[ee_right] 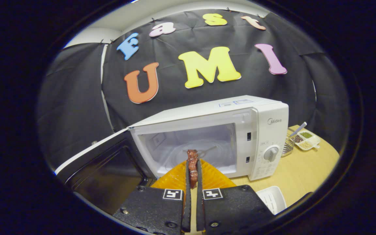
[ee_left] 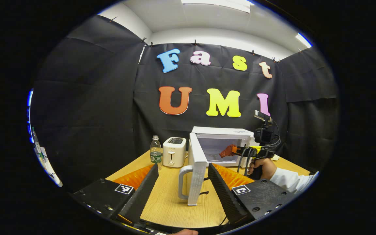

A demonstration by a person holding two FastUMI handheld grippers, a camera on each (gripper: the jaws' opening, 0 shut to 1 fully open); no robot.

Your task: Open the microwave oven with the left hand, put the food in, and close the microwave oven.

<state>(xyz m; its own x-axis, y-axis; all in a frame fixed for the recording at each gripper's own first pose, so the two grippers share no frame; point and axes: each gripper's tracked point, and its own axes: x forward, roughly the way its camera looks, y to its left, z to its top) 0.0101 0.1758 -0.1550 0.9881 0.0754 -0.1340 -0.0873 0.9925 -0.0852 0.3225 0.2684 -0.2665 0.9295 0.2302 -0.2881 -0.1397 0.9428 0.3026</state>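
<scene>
Lower left of left gripper view: left claw (ee_left: 183, 192) spread wide, released, aimed at white microwave door (ee_left: 197, 168) standing ajar, grey loop handle (ee_left: 184, 182) facing it. Right of centre: right claw (ee_left: 229, 150) clenched on reddish-brown meat strip (ee_left: 227, 151) at the oven mouth. Probably light, soft, greasy; best pinched mid-length. Right gripper view adds white control dial (ee_right: 272, 153), small seed tray (ee_right: 306, 139) at far right.

Right gripper view: the white basket (ee_right: 271, 198) at the worktop's near edge is cut off by the picture's rim. Contents of the divided dish (ee_right: 306, 139) at the far right corner are too small to identify. Most of the meat piece (ee_right: 193, 168) is hidden between the pads.
</scene>
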